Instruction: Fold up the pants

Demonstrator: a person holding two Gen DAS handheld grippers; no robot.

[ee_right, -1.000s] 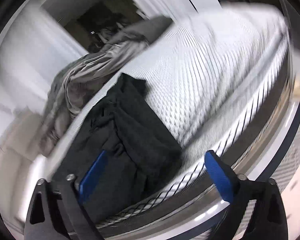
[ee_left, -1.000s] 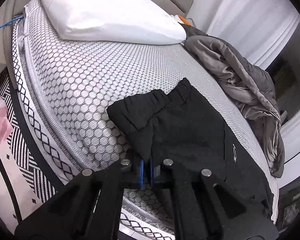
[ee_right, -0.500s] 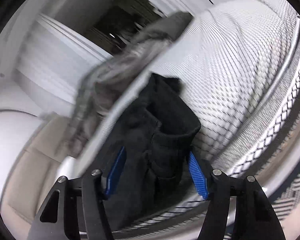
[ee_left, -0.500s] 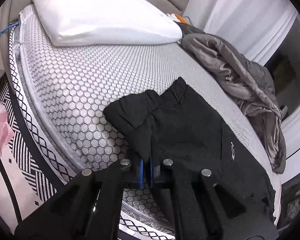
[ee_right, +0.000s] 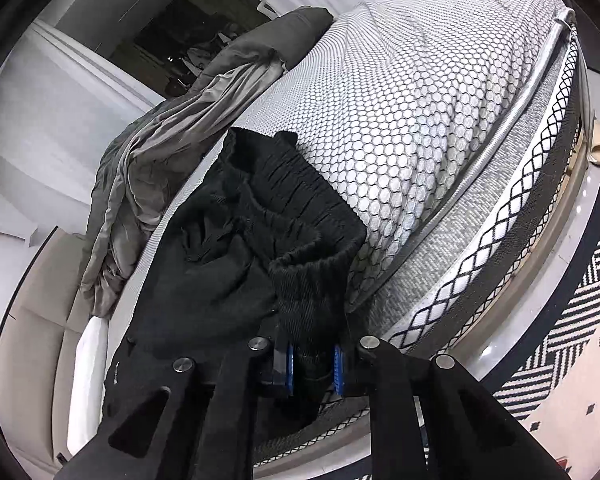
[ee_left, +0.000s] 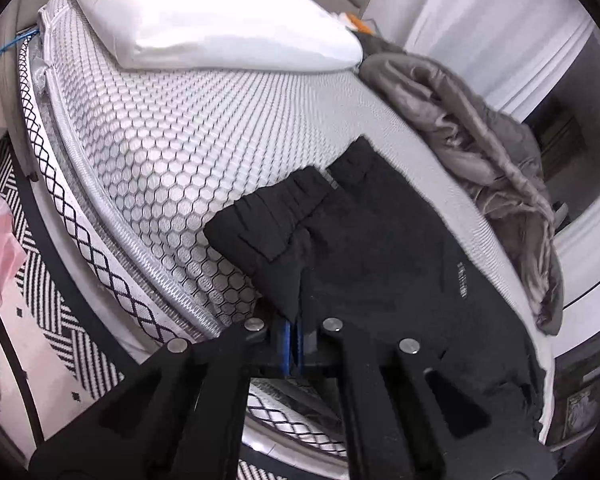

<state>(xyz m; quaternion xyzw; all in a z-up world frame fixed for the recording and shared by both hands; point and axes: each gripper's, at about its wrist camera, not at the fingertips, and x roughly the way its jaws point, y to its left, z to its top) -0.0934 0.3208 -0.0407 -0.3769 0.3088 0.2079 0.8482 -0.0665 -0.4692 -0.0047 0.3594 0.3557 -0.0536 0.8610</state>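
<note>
the bed (ee_left: 160, 152), with its honeycomb-patterned cover, fills most of both views and serves as the flat folding surface. a white pillow (ee_left: 220, 20) sits in the upper left of the left wrist view and a grey blanket (ee_left: 480, 140) is bunched along the right, both apart from the working area. the black pants (ee_left: 380, 248) lie in the centre and lower right of that view, near the mattress edge, within reach of both tools. the left gripper (ee_left: 293, 344), at bottom centre, has its blue pads nearly together, pinching a thin fold of the fabric's near edge. the right gripper (ee_right: 314, 364), bottom centre of its own view, is closed most of the way on a thicker bunch of the gathered waistband (ee_right: 300, 208). holding two points probably lets the cloth be lifted and laid over evenly.
</note>
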